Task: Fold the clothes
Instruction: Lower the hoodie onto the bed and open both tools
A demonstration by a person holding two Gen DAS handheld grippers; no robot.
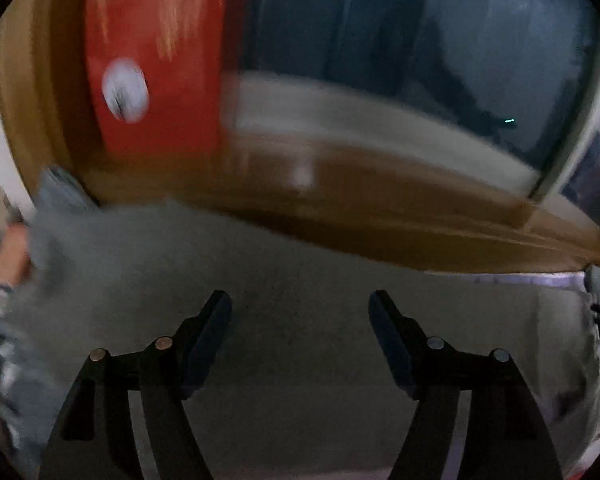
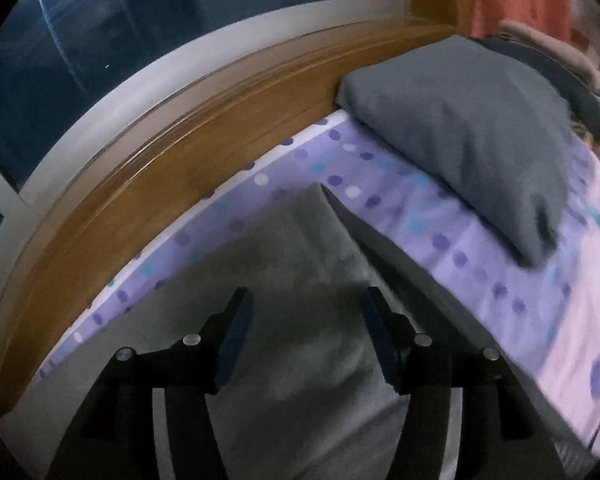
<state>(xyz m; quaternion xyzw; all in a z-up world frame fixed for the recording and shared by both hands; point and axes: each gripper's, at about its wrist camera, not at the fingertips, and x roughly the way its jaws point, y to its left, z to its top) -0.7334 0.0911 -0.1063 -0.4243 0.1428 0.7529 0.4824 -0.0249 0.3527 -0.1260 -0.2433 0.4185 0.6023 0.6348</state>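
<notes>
A grey garment (image 1: 260,280) lies spread on the bed and fills the lower half of the blurred left wrist view. My left gripper (image 1: 300,312) is open just above it, jaws wide apart, holding nothing. In the right wrist view the same grey garment (image 2: 300,264) lies on a purple dotted sheet (image 2: 420,208), with a corner pointing toward the wooden frame. My right gripper (image 2: 306,312) is open over the cloth, with nothing between its jaws.
A wooden bed frame (image 2: 172,160) runs along a dark window (image 2: 140,40). A folded dark grey cloth (image 2: 480,132) lies on the sheet to the right, with more clothes (image 2: 540,56) piled behind it. A red curtain (image 1: 156,60) hangs at the left.
</notes>
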